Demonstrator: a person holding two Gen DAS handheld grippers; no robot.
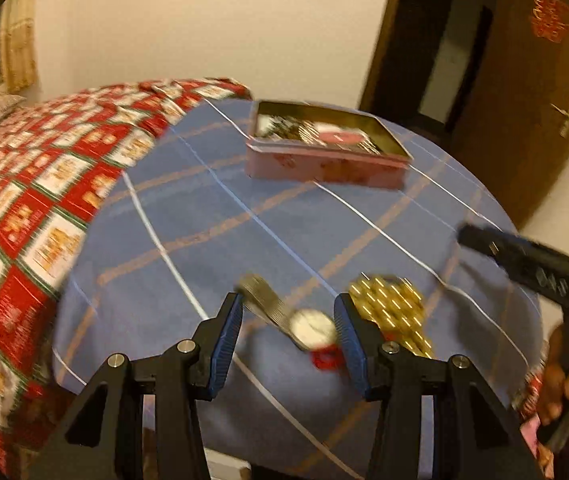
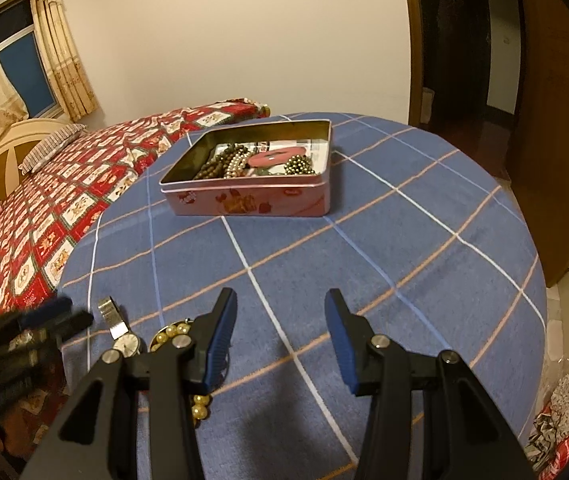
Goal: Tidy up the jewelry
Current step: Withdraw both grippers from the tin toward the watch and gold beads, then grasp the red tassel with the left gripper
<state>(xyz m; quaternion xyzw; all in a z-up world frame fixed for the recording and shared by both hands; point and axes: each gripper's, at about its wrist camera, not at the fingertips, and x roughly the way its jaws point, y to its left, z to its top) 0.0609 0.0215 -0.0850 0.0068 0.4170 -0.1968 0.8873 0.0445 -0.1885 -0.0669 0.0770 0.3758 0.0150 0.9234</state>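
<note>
No legible text, brand or number anywhere. Red paper-cut emblem point(image 1: 549, 20) on brown door point(image 1: 524, 120): motion-blurred, characters unreadable. Pink tin point(image 2: 252, 200) carries pictures only; small red patch on side too tiny to read.

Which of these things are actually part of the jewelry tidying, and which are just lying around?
Part of the job: pink tin already holding beads, wristwatch, gold bead necklace, left hand-held gripper.

Lying about: red patterned bedspread, pillow, curtains.
</note>
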